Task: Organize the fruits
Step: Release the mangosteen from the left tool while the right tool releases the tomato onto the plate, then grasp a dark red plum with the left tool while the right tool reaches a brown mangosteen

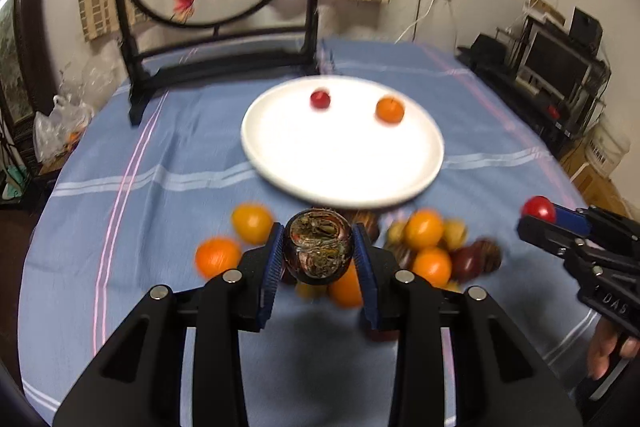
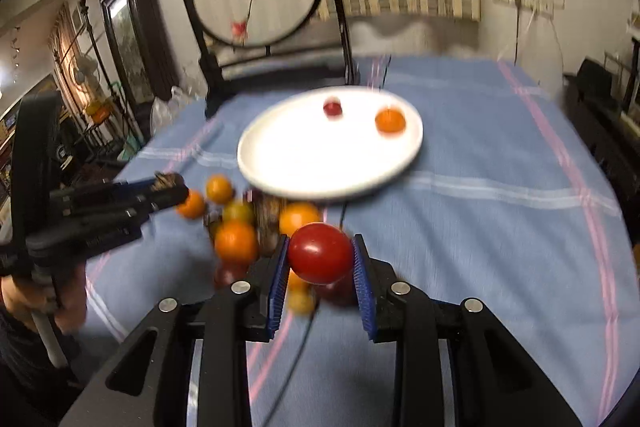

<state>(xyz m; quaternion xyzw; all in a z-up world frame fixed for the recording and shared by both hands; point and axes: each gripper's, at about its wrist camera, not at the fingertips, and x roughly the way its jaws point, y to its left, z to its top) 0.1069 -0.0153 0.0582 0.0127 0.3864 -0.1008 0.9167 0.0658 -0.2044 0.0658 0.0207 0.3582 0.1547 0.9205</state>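
Red fruit (image 2: 320, 253) clamped in right hand-held gripper (image 2: 321, 259).

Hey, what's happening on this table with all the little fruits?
A person holds a gripper in each hand, sorting small fruits on a blue tablecloth. The left gripper is shut on a dark mottled fruit; the right gripper is shut on a red fruit. Both are lifted above the pile of orange, yellow and dark fruits. The white plate beyond holds one red fruit and one orange one.
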